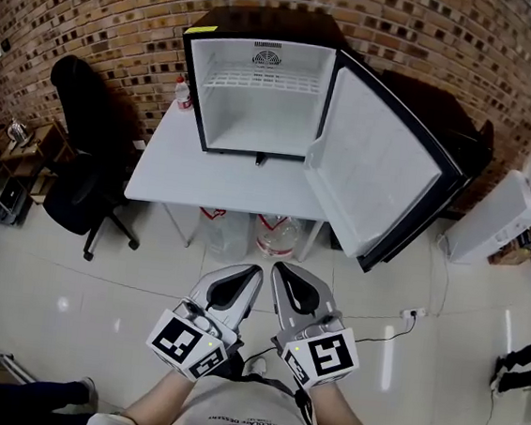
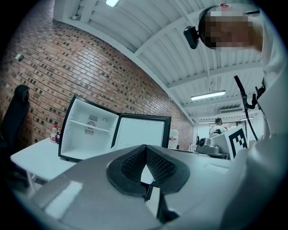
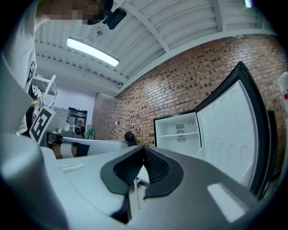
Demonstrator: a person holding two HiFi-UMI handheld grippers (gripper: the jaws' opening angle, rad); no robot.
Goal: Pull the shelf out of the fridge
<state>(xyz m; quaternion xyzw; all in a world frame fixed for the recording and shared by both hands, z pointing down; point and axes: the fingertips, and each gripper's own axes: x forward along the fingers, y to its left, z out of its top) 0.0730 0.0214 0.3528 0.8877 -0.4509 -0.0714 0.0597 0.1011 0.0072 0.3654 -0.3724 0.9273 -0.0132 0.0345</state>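
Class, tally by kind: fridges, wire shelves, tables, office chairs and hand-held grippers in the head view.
Black mini fridge: 1
White wire shelf: 1
White rectangular table: 1
Black office chair: 1
Grey two-jaw grippers: 2 (left gripper, right gripper)
Total: 6

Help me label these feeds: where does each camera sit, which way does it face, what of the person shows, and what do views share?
Head view: on the person's head, facing steeply down at the open fridge; forearms, left gripper and right gripper show.
Left gripper view: on the left gripper, facing the fridge over its shut jaws; torso at right.
Right gripper view: on the right gripper, facing the fridge over its shut jaws; torso at left.
Shared: all show the fridge, shelf inside.
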